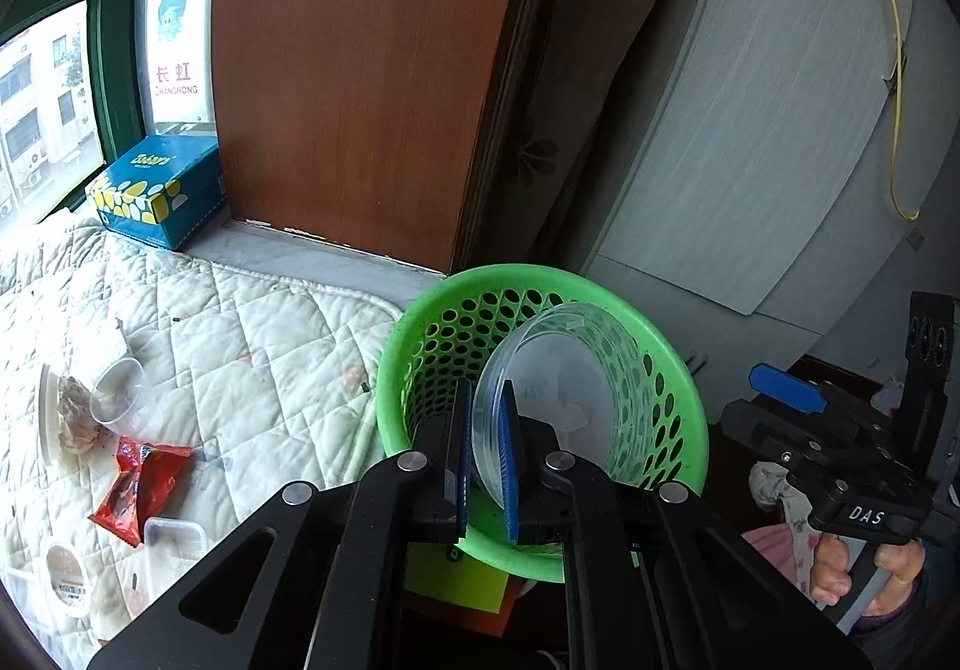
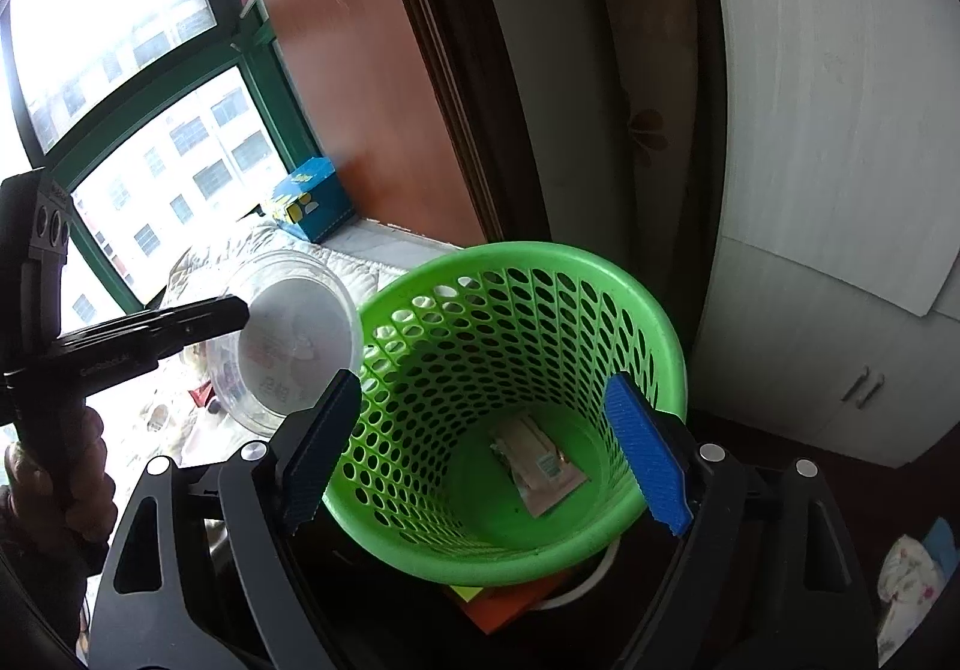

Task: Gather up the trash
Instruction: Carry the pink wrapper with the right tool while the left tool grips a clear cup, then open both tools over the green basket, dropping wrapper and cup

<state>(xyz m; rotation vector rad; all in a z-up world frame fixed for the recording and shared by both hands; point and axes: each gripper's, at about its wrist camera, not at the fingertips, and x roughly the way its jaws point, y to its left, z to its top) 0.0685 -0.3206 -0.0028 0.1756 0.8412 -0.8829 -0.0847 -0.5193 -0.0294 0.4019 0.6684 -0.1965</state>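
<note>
My left gripper (image 1: 487,466) is shut on the rim of a clear plastic container (image 1: 552,394) and holds it on edge over the near side of the green perforated basket (image 1: 438,298). In the right wrist view the container (image 2: 294,340) sits just left of the basket rim (image 2: 600,262), with the left gripper (image 2: 240,313) on it. My right gripper (image 2: 486,454) is open and empty above the basket mouth. A flat wrapper (image 2: 540,472) lies on the basket floor. It also shows as the right gripper (image 1: 786,388) at the right of the left wrist view.
On the quilted white mat (image 1: 252,322) lie a red wrapper (image 1: 138,484), a clear cup (image 1: 117,391), a lid with crumpled paper (image 1: 66,412) and small plastic tubs (image 1: 174,538). A blue tissue box (image 1: 162,190) sits on the sill. A brown wooden panel (image 1: 360,69) and white cabinet (image 1: 750,129) stand behind.
</note>
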